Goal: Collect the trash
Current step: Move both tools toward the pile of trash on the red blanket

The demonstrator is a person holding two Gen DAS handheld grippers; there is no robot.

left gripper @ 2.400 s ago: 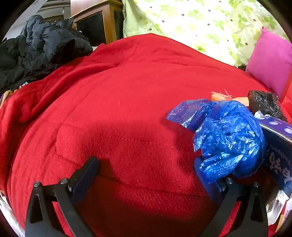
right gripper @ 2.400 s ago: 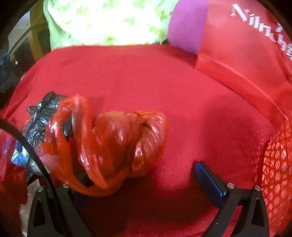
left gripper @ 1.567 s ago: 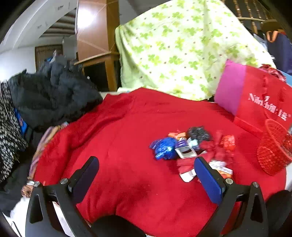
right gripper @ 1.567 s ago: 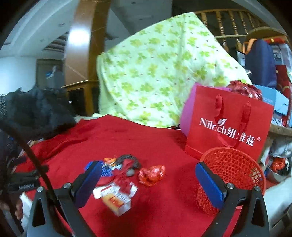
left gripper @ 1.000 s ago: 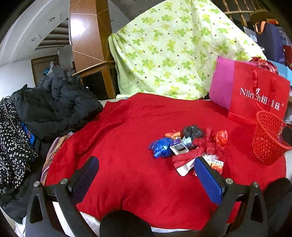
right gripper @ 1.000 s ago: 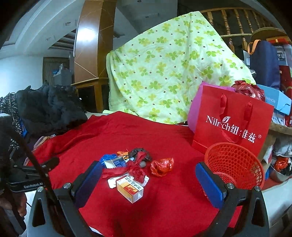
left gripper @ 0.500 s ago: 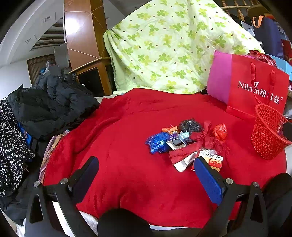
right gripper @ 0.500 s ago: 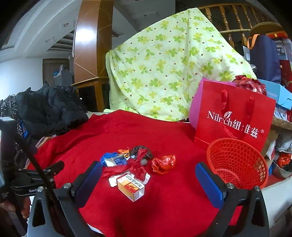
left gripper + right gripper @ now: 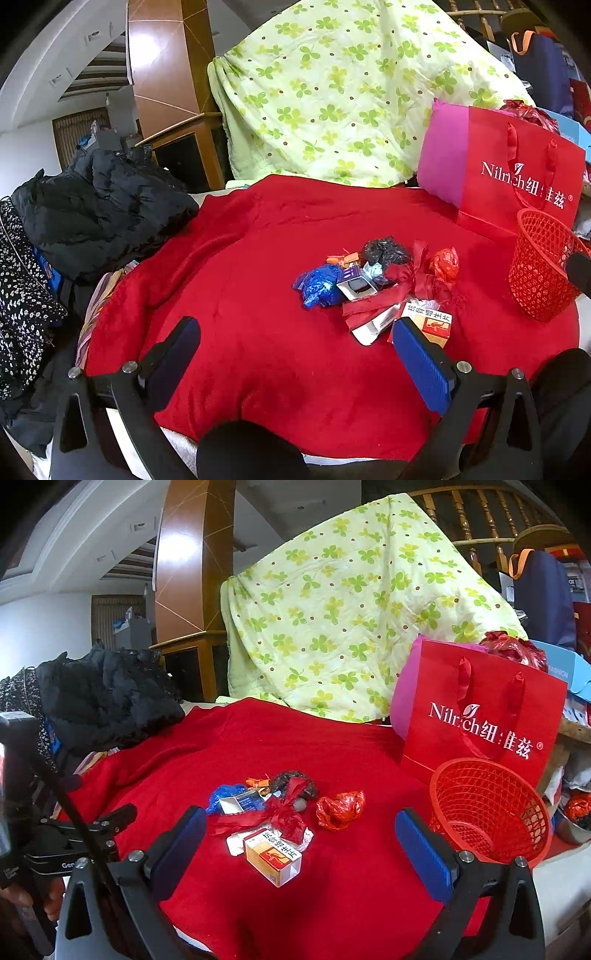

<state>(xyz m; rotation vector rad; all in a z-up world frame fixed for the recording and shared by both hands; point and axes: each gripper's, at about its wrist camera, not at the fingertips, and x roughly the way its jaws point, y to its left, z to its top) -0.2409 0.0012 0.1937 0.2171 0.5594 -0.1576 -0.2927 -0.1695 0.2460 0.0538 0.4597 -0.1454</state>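
A heap of trash lies on the red blanket (image 9: 240, 295): a crumpled blue bag (image 9: 319, 286), a black bag (image 9: 384, 251), a red bag (image 9: 445, 264), a red ribbon (image 9: 384, 302), a small purple-and-white box (image 9: 354, 286) and an orange-and-white carton (image 9: 430, 321). The carton also shows in the right wrist view (image 9: 273, 854), as does the red bag (image 9: 340, 808). A red mesh basket (image 9: 487, 808) stands right of the heap. My left gripper (image 9: 295, 362) and right gripper (image 9: 301, 849) are both open, empty and held back from the heap.
A red paper gift bag (image 9: 480, 720) and pink cushion (image 9: 441, 173) stand behind the basket. A green clover quilt (image 9: 343, 96) hangs at the back. A black jacket (image 9: 99, 206) is piled at the left edge. The left gripper's handle (image 9: 66, 845) shows at the lower left.
Both grippers pulled far back from the trash, which filled the views 2.4 s ago. Over the last second the views shifted only slightly. Both jaws stayed open.
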